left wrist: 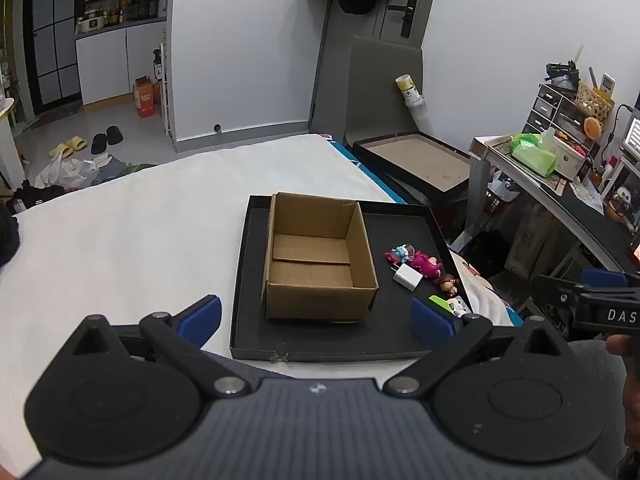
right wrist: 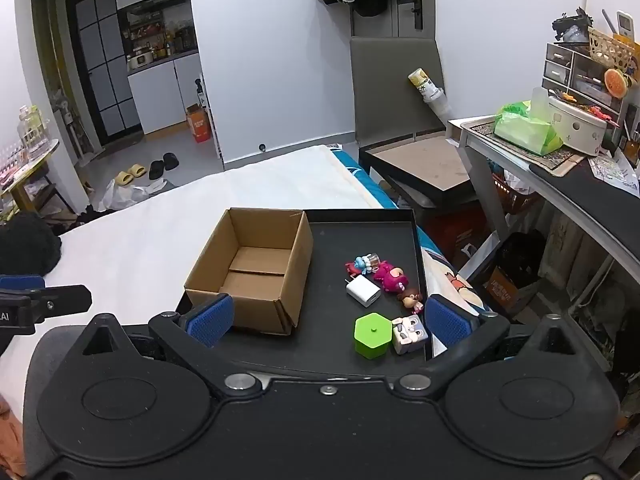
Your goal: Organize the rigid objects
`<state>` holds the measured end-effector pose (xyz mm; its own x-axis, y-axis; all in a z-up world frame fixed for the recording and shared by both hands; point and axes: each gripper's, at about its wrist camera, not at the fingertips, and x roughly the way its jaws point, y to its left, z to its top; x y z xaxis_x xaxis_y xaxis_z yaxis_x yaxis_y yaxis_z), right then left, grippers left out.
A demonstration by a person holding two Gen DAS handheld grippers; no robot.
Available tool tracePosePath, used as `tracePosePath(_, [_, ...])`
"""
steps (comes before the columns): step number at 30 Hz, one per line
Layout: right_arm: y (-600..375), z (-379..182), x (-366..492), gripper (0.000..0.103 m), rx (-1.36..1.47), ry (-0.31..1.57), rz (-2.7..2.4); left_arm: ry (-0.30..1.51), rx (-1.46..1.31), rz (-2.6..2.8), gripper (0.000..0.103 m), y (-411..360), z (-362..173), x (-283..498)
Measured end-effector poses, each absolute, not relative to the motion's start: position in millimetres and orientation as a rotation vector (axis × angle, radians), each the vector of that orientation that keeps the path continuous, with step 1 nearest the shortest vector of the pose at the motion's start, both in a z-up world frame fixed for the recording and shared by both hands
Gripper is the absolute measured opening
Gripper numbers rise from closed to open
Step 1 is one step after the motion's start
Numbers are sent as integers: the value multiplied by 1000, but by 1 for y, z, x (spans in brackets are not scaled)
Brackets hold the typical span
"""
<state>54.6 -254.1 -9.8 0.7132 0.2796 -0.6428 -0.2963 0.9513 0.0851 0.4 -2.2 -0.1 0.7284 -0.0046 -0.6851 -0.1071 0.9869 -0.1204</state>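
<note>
On the black tray [right wrist: 400, 216], green box [right wrist: 373, 335] between wide-open right hand-held gripper [right wrist: 328, 320] fingers.

Green hexagonal box [left wrist: 439, 301] mostly hidden behind left tool's pad; small figurine [left wrist: 402, 254] details perhaps too small.

Small bedroom, white walls.
I see a white bed [left wrist: 140, 216], cluttered desk [right wrist: 560, 168] right, possibly a kitchen nook [left wrist: 116, 20] far left.

Matt brown cardboard box [right wrist: 256, 268] on matt black tray [right wrist: 360, 236]; glossy white plastic charger [right wrist: 363, 289].
</note>
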Motion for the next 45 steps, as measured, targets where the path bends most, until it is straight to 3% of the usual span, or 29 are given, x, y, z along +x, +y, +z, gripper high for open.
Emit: tracePosePath(45, [-261,-16,54,103,-15,715,309,751,-137,28,100,-13,-3,-3])
